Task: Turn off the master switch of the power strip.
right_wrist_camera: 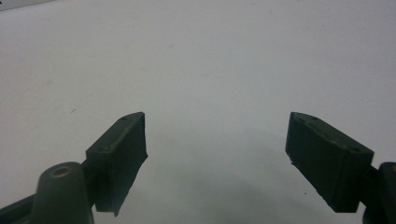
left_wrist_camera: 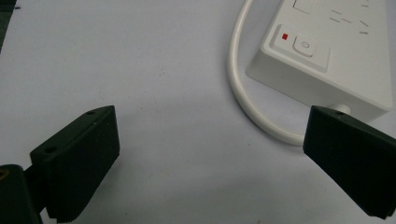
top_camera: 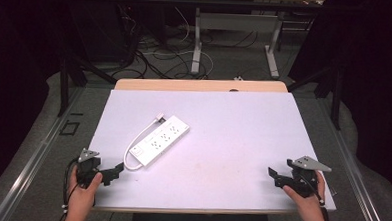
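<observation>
A white power strip (top_camera: 161,138) lies at an angle on the left half of the white table (top_camera: 233,132). Its white cable (top_camera: 132,147) loops round to a plug (top_camera: 159,118) at its far end. In the left gripper view the switch end of the power strip (left_wrist_camera: 327,60) with a red light is just ahead, and the cable (left_wrist_camera: 247,100) curves past it. My left gripper (top_camera: 115,171) sits at the near left, open, just short of the strip. My right gripper (top_camera: 276,176) rests open at the near right over bare table, jaws wide apart with nothing between them.
Beyond the table's far edge stand metal desk legs (top_camera: 197,45) among tangled cables (top_camera: 151,58) on the floor. A person's hands (top_camera: 82,195) hold both grippers near the front edge. Dark curtains close in both sides.
</observation>
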`<control>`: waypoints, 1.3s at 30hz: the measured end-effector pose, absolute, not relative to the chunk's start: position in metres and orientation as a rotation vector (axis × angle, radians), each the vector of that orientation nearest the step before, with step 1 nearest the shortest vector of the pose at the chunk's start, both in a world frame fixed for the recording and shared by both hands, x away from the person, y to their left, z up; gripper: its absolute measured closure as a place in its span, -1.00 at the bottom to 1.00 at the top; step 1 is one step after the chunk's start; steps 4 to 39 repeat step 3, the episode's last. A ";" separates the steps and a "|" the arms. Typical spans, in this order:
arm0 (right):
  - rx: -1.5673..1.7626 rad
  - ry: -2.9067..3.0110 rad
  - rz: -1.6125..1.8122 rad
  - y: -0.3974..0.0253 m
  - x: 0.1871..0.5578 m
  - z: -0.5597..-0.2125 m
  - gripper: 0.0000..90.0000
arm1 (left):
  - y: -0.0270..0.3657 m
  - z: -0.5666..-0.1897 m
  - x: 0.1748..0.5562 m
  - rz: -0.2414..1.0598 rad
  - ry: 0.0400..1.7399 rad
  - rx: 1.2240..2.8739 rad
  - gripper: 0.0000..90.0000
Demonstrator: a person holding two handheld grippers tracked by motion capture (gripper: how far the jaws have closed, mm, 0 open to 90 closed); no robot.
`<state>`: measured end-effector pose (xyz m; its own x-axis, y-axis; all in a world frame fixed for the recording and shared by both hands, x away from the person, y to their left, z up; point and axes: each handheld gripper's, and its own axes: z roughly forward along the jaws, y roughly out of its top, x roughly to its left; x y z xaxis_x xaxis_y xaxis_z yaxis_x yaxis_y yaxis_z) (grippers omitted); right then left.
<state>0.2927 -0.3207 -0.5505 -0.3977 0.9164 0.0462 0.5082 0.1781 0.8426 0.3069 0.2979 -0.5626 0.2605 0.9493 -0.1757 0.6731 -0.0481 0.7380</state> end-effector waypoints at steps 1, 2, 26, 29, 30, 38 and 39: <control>1.338 1.981 1.127 -0.321 0.293 -0.551 -0.55 | 0.298 -0.563 0.307 0.474 1.484 1.791 -0.92; 1.338 1.981 1.124 -0.321 0.293 -0.551 -0.55 | 0.298 -0.563 0.307 0.474 1.484 1.790 -0.92; 1.340 1.981 1.126 -0.321 0.293 -0.551 -0.55 | 0.298 -0.563 0.307 0.474 1.485 1.791 -0.92; 1.340 1.981 1.126 -0.321 0.293 -0.551 -0.55 | 0.298 -0.563 0.307 0.474 1.485 1.791 -0.92; 1.340 1.981 1.126 -0.321 0.293 -0.551 -0.55 | 0.298 -0.563 0.307 0.474 1.485 1.791 -0.92; 1.340 1.981 1.126 -0.321 0.293 -0.551 -0.55 | 0.298 -0.563 0.307 0.474 1.485 1.791 -0.92; 1.340 1.981 1.126 -0.321 0.293 -0.551 -0.55 | 0.298 -0.563 0.307 0.474 1.485 1.791 -0.92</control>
